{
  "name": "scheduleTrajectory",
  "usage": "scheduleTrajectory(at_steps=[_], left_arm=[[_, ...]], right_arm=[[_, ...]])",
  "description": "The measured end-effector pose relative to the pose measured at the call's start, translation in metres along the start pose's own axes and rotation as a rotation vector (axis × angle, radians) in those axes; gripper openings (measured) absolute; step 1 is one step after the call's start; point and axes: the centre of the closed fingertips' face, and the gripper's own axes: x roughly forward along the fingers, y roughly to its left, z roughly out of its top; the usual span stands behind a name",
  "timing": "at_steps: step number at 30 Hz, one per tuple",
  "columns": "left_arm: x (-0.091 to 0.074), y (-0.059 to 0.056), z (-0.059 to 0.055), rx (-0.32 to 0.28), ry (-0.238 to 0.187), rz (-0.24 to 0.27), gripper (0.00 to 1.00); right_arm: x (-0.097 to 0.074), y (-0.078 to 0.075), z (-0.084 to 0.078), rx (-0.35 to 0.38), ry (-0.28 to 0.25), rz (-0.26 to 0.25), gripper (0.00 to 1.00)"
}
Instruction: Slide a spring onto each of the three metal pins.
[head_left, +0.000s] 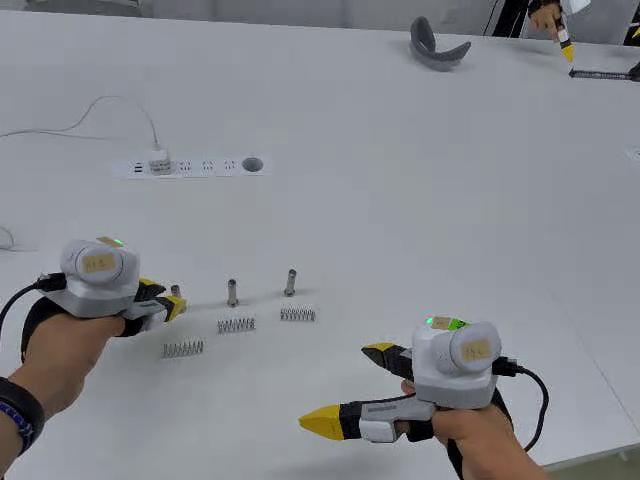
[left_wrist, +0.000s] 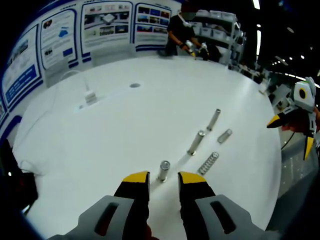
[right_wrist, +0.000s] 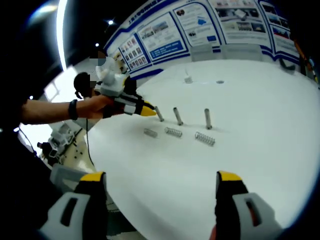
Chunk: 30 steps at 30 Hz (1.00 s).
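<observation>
Three short metal pins stand upright in a row on the white table: left pin, middle pin, right pin. A spring lies in front of each: left spring, middle spring, right spring. My left gripper is at the left pin, which stands just ahead of the narrow gap between its yellow fingertips, untouched. My right gripper hovers near the front edge, jaws wide open and empty, facing the pins and springs.
A white power strip with a plugged-in cable lies further back on the left. A grey curved object rests at the far side. Another person's hand works at the far right corner. The table's front edge is close to my right hand.
</observation>
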Motion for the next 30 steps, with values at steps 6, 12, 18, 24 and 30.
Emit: scheduleTrajectory(at_steps=[6, 12, 18, 24, 30], left_arm=[[-0.01, 0.0, -0.009, -0.011, 0.005, 0.001, 0.29], [-0.022, 0.001, -0.02, -0.047, 0.003, 0.011, 0.32], [-0.032, -0.002, -0.029, -0.057, 0.001, 0.013, 0.36], [-0.044, -0.003, -0.032, -0.084, -0.011, 0.018, 0.38], [-0.055, -0.005, -0.04, -0.089, -0.012, 0.019, 0.44]], right_arm=[[0.0, 0.001, 0.0, -0.005, 0.002, 0.002, 0.92], [-0.001, 0.003, 0.0, -0.01, 0.003, 0.004, 0.92], [-0.001, 0.005, -0.001, -0.014, 0.003, 0.007, 0.92], [-0.001, 0.007, -0.005, -0.022, 0.01, 0.011, 0.92], [-0.003, 0.004, -0.007, -0.028, 0.012, 0.005, 0.92]])
